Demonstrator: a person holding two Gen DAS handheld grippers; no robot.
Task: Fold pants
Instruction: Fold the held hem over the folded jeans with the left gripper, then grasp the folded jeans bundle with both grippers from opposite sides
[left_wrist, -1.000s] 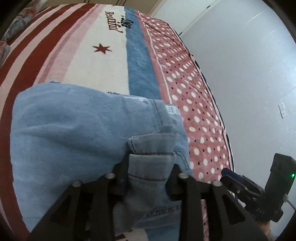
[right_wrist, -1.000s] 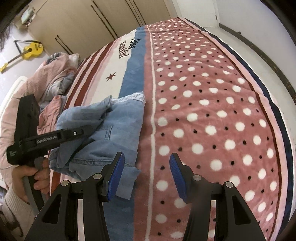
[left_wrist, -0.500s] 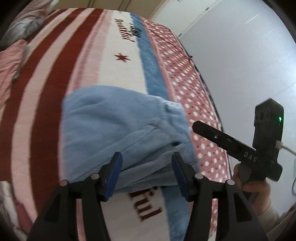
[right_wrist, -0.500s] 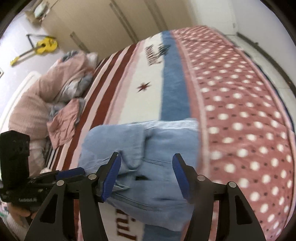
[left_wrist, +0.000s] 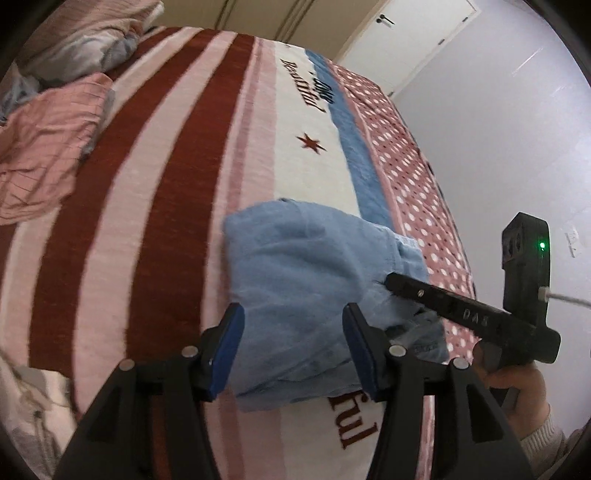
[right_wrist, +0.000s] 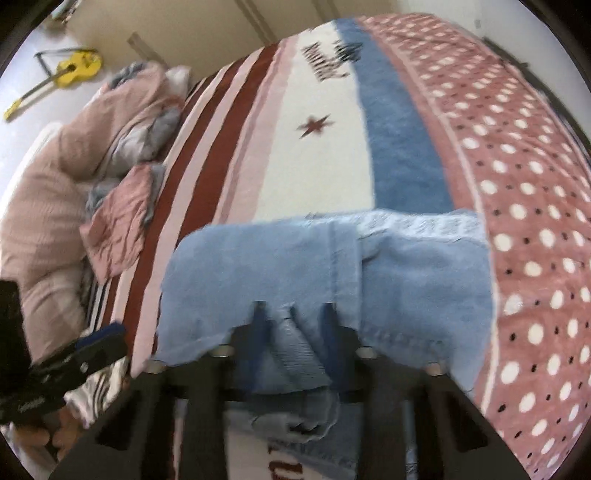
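Light blue denim pants (left_wrist: 310, 280) lie folded in a bundle on the striped blanket (left_wrist: 159, 206). My left gripper (left_wrist: 291, 350) is open and empty, held just in front of the near edge of the pants. My right gripper (right_wrist: 293, 325) has its fingers pushed in between layers of the pants (right_wrist: 406, 280); denim drapes over the tips, and the jaws stand close together with a fold of cloth between them. In the left wrist view the right gripper (left_wrist: 391, 282) reaches into the right side of the bundle.
A crumpled pink garment (left_wrist: 48, 147) and bedding (right_wrist: 66, 177) lie at the left of the bed. A yellow guitar (right_wrist: 70, 70) leans on the wall. The polka-dot part of the blanket (right_wrist: 535, 221) runs along the right.
My left gripper let go of the denim, opened and pulled back. My right gripper moved left over the pants, pushed into the folds and narrowed on the cloth.
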